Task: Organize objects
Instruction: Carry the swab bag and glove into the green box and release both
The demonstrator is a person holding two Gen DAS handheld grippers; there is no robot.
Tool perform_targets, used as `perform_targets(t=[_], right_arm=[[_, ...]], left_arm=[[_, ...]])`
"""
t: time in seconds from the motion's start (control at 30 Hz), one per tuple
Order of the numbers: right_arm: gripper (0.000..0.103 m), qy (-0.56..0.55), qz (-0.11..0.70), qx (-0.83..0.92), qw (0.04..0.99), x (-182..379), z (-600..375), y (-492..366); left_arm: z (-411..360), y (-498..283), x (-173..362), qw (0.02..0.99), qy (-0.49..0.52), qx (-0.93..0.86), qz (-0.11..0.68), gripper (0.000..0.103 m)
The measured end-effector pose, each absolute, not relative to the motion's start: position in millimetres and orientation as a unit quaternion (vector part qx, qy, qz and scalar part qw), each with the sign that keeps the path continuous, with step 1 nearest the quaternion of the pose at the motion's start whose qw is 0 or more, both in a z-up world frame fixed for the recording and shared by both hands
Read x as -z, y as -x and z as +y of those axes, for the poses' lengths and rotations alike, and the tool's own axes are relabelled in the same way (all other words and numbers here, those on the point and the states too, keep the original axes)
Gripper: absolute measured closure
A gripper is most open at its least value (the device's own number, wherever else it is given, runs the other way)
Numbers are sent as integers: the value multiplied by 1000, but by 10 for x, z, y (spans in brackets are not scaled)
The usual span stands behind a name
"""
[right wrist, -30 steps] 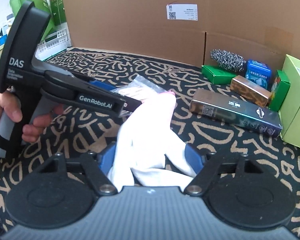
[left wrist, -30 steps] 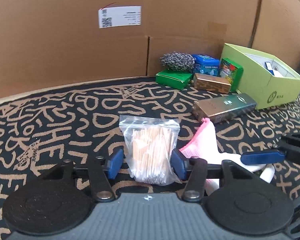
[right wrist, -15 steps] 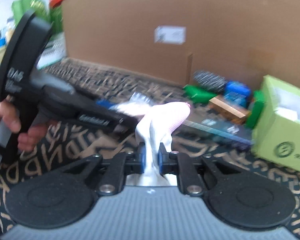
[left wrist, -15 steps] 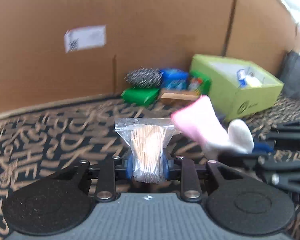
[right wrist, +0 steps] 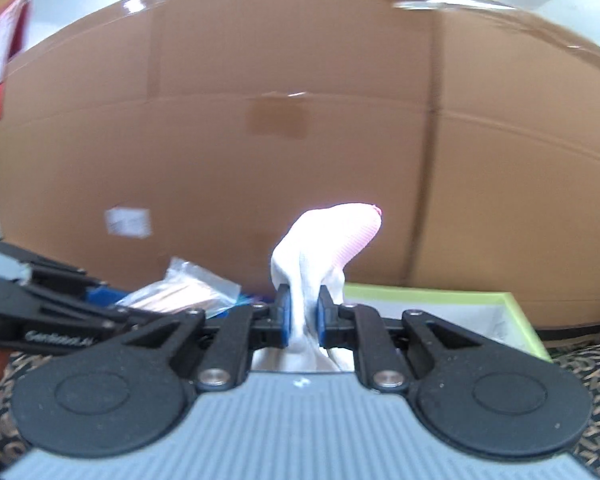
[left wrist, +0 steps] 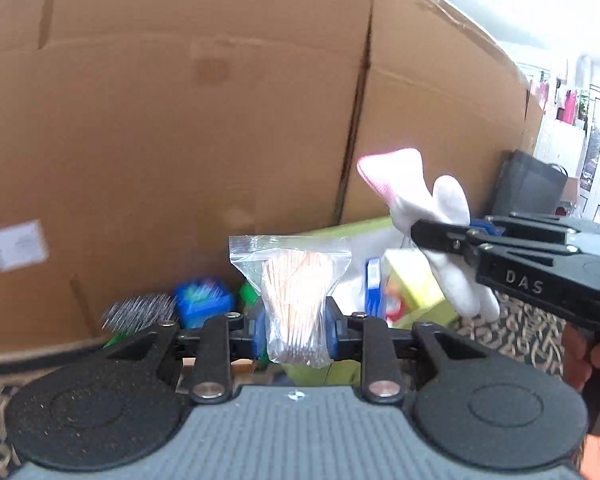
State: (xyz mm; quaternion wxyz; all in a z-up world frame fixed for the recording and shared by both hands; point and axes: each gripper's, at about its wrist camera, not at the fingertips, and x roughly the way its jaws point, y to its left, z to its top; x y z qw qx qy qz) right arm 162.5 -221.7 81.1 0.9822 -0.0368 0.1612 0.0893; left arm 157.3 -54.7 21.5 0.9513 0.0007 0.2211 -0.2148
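Observation:
My left gripper (left wrist: pixel 294 332) is shut on a clear zip bag of toothpicks (left wrist: pixel 294 300) and holds it up in the air. My right gripper (right wrist: pixel 302 316) is shut on a white and pink sock (right wrist: pixel 324 244), also lifted. In the left wrist view the sock (left wrist: pixel 420 196) hangs from the right gripper at the right. In the right wrist view the toothpick bag (right wrist: pixel 180 292) shows at the left. The open light-green box (right wrist: pixel 460 312) lies just beyond the right gripper and also shows behind the bag in the left wrist view (left wrist: pixel 412 284).
A tall cardboard wall (left wrist: pixel 220 120) stands close behind. A steel scourer (left wrist: pixel 136 312) and a blue packet (left wrist: pixel 204 304) sit at its foot, left of the green box. The patterned black and tan cloth (left wrist: pixel 528 336) covers the table.
Both grippers closed on their items and lifted them off the cloth. Both have moved forward and right, toward the green box.

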Motion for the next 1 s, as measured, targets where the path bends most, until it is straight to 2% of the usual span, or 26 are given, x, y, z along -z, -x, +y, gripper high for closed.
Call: perform_targets(t=[0.5, 0.53, 0.57, 0.6, 0.63, 0.67, 0.73, 0.77, 1.0], right_arm=[[90, 3, 208, -9, 978, -419, -3017, -2469], [89, 8, 223, -14, 975, -373, -3009, -2514], [88, 18, 238, -14, 971, -319, -2997, -2563], [85, 33, 248, -10, 968, -266, -2976, -2595], [72, 50, 256, -8, 965, -219, -2953, -2614], [48, 65, 259, -3, 964, -183, -2929, -2617], [22, 85, 246, 14, 966, -146, -2885, -2568], [13, 94, 234, 18, 968, -141, -2883, -2528], [5, 76, 226, 29, 971, -192, -2881, -2429]], left_arm=[[-1362, -2350, 79, 941, -20, 209, 265, 74], [-1358, -2360, 103, 938, -24, 212, 271, 71], [-1353, -2383, 131, 936, -27, 214, 278, 62], [-1336, -2381, 154, 935, -25, 215, 282, 52], [-1306, -2361, 169, 936, -20, 213, 280, 32], [-1263, -2317, 175, 940, -12, 211, 266, 27], [-1207, -2231, 165, 948, -8, 207, 243, 22], [-1196, -2212, 149, 949, -10, 205, 239, 19], [-1173, -2132, 33, 953, -3, 200, 228, 17]])
